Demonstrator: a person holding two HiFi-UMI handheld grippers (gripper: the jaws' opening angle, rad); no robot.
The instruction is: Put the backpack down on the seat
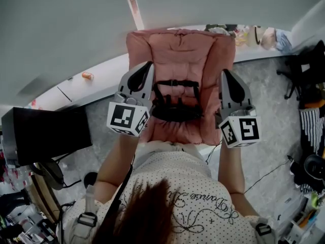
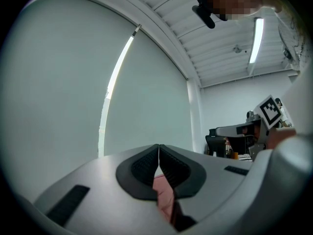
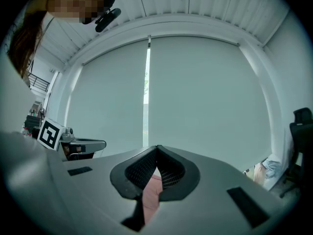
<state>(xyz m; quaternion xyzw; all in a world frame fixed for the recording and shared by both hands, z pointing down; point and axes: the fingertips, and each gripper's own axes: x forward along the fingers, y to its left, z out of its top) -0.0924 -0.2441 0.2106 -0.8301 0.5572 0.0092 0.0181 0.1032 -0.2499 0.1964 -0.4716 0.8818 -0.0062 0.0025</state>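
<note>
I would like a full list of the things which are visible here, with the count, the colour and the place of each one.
padded fabric backpack: one, pink with black straps, held up in front of the person
drink can: one, orange, on the white ledge, left
flat monitor: one, black, lower left
office chair: one, black, far right
dotted top: one, white, on the person, bottom
left gripper: one, grey, shut on the backpack's left side
right gripper: one, grey, shut on its right side
</note>
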